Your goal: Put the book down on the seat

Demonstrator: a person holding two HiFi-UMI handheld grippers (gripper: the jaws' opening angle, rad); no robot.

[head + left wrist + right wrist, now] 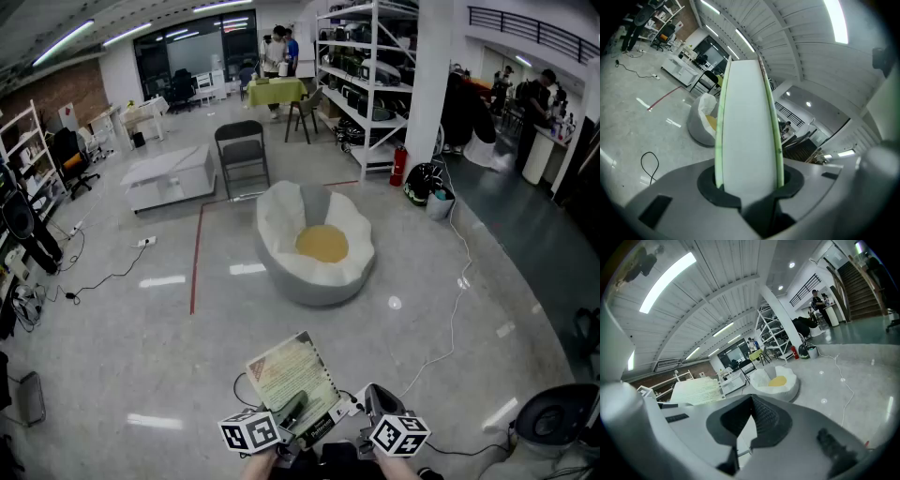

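A thin book with a pale green printed cover is held low in front of me. My left gripper is shut on it, one dark finger lying across the cover. In the left gripper view the book stands edge-on between the pads of the left gripper. My right gripper is beside the book's right corner, jaws together with nothing in them. The right gripper sees the book off to its left. The seat, a white beanbag with a yellow cushion, sits on the floor ahead, well apart.
A dark folding chair and a low white table stand behind the seat. A red line marks the floor at left. A white cable trails at right, and a black one lies by my feet. Shelving, a pillar and people stand further back.
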